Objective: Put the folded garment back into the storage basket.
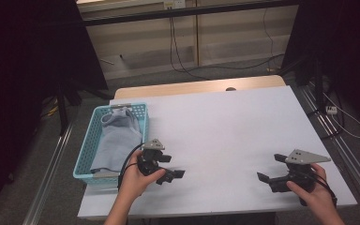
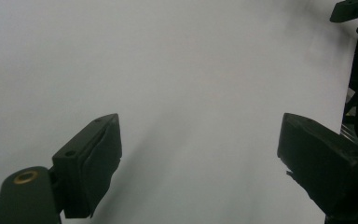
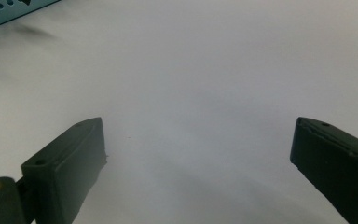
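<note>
Just left of the left gripper, grey cloth fills the blue basket; both grippers, right gripper included, gape wide, empty.

High view looks down on the table; both gripper views skim its white top closely.

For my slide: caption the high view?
Two open grippers rest beside a basket holding grey cloth.
</note>
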